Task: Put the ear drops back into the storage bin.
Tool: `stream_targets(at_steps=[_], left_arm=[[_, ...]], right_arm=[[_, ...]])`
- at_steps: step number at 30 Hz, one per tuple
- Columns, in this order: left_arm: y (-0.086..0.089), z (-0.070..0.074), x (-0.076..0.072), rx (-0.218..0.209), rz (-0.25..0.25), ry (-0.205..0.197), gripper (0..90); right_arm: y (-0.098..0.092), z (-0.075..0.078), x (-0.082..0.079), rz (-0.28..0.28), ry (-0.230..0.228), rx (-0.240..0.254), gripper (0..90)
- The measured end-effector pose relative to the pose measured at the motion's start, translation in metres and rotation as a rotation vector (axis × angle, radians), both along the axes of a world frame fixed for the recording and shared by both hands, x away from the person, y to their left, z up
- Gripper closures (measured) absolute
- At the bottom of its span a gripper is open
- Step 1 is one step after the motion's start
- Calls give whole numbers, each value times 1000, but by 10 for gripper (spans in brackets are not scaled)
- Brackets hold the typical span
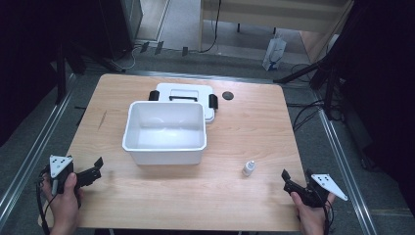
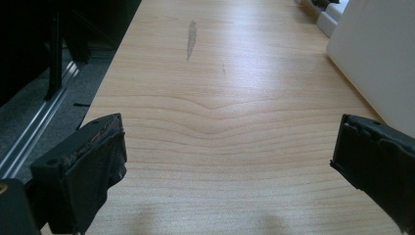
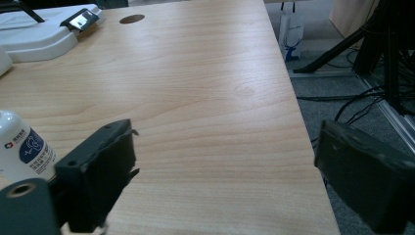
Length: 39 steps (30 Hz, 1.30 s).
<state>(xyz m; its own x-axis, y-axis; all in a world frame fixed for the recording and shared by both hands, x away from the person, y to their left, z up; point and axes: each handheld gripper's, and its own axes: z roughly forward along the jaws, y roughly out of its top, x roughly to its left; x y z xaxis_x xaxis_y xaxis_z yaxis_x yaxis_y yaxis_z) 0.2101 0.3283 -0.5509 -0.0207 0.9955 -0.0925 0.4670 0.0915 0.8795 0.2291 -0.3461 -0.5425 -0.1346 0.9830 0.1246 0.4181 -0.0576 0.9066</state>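
Note:
An open white plastic box (image 1: 166, 156) stands in the middle of the wooden table (image 1: 244, 127), with nothing inside. Its white lid (image 1: 186, 93), with black latches and handle, lies flat just behind it. A small white dropper bottle (image 1: 248, 168) stands upright right of the box, toward the front edge. My left gripper (image 1: 98, 169) is held open low over the front left corner, nothing between its jaws; the box wall (image 2: 377, 54) lies ahead to its right. My right gripper (image 1: 288, 181) is open near the front right corner, and the bottle (image 3: 19, 147) stands just left of its jaws.
A dark round hole (image 1: 227, 95) sits in the table right of the lid (image 3: 39, 34). A grey scuff (image 2: 191, 36) marks the wood at the left. Tripod legs and cables (image 1: 313, 78) stand on the floor past the right edge, beside a paper bag (image 1: 274, 54).

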Motion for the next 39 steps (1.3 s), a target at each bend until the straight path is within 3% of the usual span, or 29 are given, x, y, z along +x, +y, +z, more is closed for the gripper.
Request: stream_targets(at_steps=[1,5,8,16,19,24,27,35,39], left_arm=[[0,0,0,2,2,-3,3],[-1,0,-1,8,2,-4,3],[-1,0,-1,7,3,-3,3],[0,0,-1,-2,2,-6,3],[0,0,-1,-1,2,-7,3],[0,0,-1,-1,5,-5,3],[0,0,-1,0,4,-5,3],[0,0,-1,-1,2,-7,3],[0,0,-1,2,-2,-6,3]], right_arm=[[0,1,-1,-4,-3,4,130],[-1,2,-1,2,-5,6,131],[2,4,0,28,3,-20,133],[19,17,8,83,81,-113,124],[27,23,12,135,129,-170,123],[32,34,17,197,161,-220,132],[39,47,21,260,200,-290,134],[50,64,31,327,270,-388,136],[58,74,39,388,323,-477,166]])
